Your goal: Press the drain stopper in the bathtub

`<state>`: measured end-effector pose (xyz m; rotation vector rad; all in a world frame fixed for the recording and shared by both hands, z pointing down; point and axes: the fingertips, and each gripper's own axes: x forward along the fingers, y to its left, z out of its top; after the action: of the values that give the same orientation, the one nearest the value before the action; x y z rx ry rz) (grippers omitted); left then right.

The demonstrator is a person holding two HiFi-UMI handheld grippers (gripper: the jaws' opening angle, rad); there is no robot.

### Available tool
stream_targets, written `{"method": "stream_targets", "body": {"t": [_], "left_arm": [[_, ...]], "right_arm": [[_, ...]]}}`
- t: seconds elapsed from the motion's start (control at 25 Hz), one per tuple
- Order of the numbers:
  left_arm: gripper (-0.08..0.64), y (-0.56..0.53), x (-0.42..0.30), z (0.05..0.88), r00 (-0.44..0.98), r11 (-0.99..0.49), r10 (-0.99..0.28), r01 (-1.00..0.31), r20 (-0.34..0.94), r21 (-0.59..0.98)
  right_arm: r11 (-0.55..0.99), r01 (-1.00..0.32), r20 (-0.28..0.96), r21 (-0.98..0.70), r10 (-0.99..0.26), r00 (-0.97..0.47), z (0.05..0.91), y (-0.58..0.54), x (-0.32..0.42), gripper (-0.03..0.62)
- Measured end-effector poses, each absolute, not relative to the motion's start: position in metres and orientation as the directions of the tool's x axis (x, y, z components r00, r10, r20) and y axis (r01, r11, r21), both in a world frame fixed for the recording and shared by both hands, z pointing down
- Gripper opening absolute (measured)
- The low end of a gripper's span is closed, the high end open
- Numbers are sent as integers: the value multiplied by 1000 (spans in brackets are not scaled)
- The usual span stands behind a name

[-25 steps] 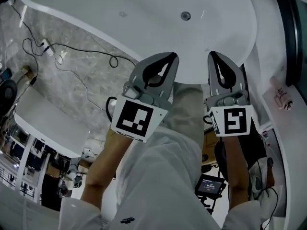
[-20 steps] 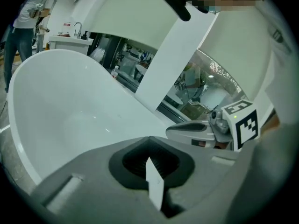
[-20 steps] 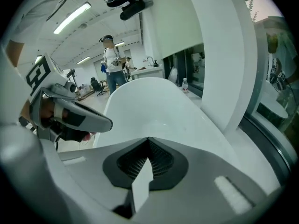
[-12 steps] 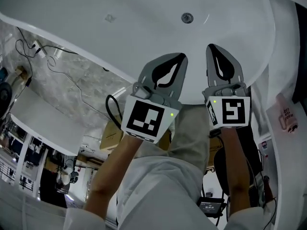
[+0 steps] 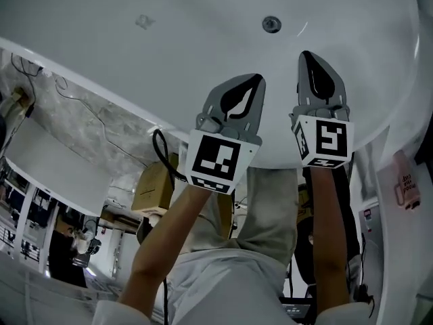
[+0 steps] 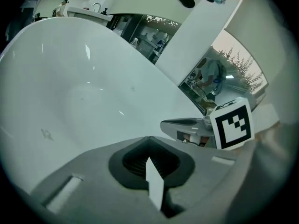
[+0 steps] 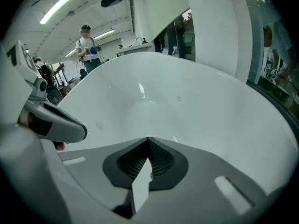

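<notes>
The 2 grippers are held side by side over the near rim of a white bathtub (image 5: 101, 59), each in a bare-armed hand. The left gripper (image 5: 252, 80) is seen with its jaws pressed together and nothing between them, the ribbed pads meeting at the tip in the left gripper view (image 6: 149, 138). The right gripper (image 5: 308, 55) is likewise closed on nothing, as shown in the right gripper view (image 7: 148, 139). The round drain stopper (image 5: 271, 24) is set in the tub floor, beyond the right gripper's tip and apart from it. Black-and-white square patterns are carried on the marker cubes; no letters are printed there. A pink tag (image 5: 404, 183) with dark print is hung at the far right, but its words are too small to be read. A cardboard box (image 5: 151, 187) is seen below the rim.
</notes>
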<state>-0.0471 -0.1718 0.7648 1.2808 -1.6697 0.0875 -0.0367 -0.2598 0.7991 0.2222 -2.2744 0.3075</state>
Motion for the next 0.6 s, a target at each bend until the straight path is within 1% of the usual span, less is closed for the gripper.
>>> {"method": "stream_targets", "body": {"t": [0.12,0.4,0.6], "left_arm": [[3,-171,-43,785,66,415,-694,-776,717,474],[2,-177,-42,828,74,412,-704,-768,706,491],[2,-180,-37,857,97,399,-691,-775,716,490]], "right_arm": [[955,-258,764,-145,-58,-643,826,-256,-34,5],[943,-289,786,-166,-51,-617,890,-258,-31,5],[937,-292,797,-194,-23,-604,928,-251,-33,5]]}}
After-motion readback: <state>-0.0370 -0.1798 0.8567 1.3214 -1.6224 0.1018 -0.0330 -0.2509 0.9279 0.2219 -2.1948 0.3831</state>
